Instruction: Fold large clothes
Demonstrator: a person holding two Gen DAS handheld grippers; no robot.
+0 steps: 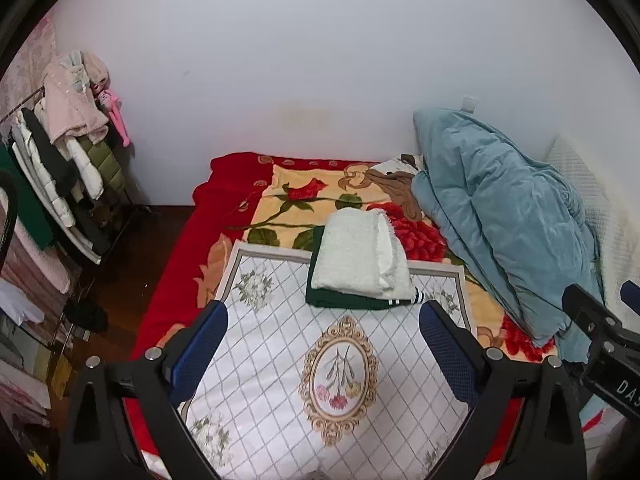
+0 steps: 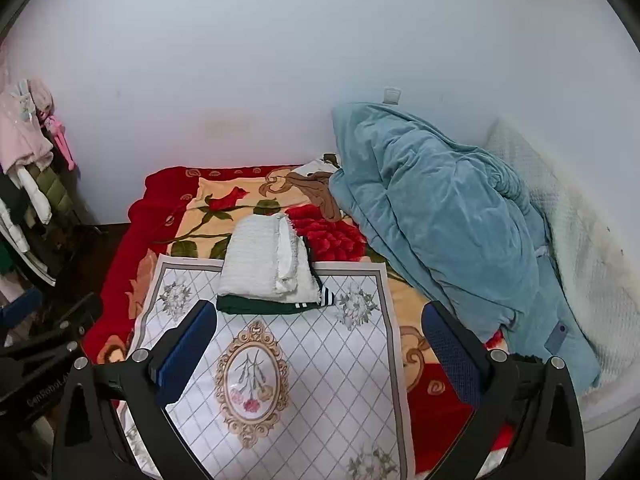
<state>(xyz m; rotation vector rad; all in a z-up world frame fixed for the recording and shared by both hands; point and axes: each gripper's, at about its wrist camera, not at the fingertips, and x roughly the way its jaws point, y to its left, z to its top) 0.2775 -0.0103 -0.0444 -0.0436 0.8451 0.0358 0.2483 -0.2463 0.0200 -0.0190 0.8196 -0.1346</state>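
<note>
Folded clothes sit in a small stack on a bed: a white fuzzy garment (image 1: 360, 256) lies on top of a dark green garment (image 1: 344, 299) with white stripes at one corner. In the left wrist view, the stack rests at the far edge of a white printed mat (image 1: 280, 344) with a diamond grid and a gold oval floral emblem, spread over a red floral blanket (image 1: 240, 184). The left gripper (image 1: 324, 354) hovers above the mat with its blue-padded jaws spread wide, holding nothing. A rumpled teal quilt (image 1: 500, 216) lies to the right, and a rack of hanging coats (image 1: 68, 152) stands at the left. Part of the right gripper (image 1: 600, 320) shows at the right edge.

In the right wrist view, the right gripper (image 2: 320, 354) also hovers above the mat, jaws wide and empty, short of the stack. The teal quilt fills the right side against a white wall (image 2: 280, 60).
</note>
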